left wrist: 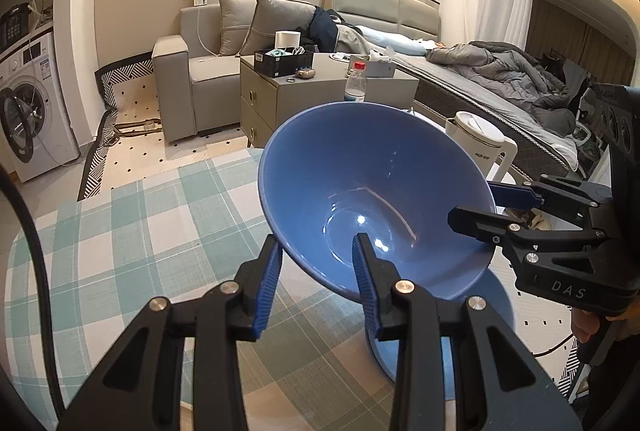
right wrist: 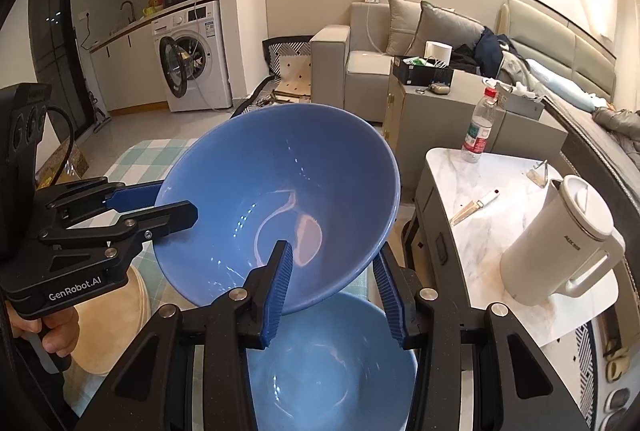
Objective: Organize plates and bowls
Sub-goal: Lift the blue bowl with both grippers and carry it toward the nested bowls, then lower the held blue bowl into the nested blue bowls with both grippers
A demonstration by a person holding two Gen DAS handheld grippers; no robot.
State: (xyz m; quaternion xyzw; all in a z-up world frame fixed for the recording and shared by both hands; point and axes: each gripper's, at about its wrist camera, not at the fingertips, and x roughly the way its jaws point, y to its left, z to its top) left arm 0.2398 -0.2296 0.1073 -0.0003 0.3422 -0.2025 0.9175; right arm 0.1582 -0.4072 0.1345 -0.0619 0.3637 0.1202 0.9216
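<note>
A blue bowl (left wrist: 372, 191) (right wrist: 280, 199) hangs tilted above the checked tablecloth (left wrist: 140, 231), gripped at two opposite sides of its rim. My left gripper (left wrist: 318, 267) (right wrist: 160, 205) is shut on the rim nearest its own camera, one finger inside the bowl and one outside. From the opposite side my right gripper (right wrist: 336, 279) (left wrist: 484, 207) is shut on the rim in the same way. Directly below sits a second blue bowl (right wrist: 332, 371) (left wrist: 502, 311) on the table, partly hidden by the lifted one.
A beige plate (right wrist: 108, 331) lies left of the lower bowl. A marble side table (right wrist: 480, 167) to the right bears a white jug (right wrist: 560, 243), a water bottle (right wrist: 478, 131) and a knife (right wrist: 474, 207). Sofa, cabinet and bed stand beyond.
</note>
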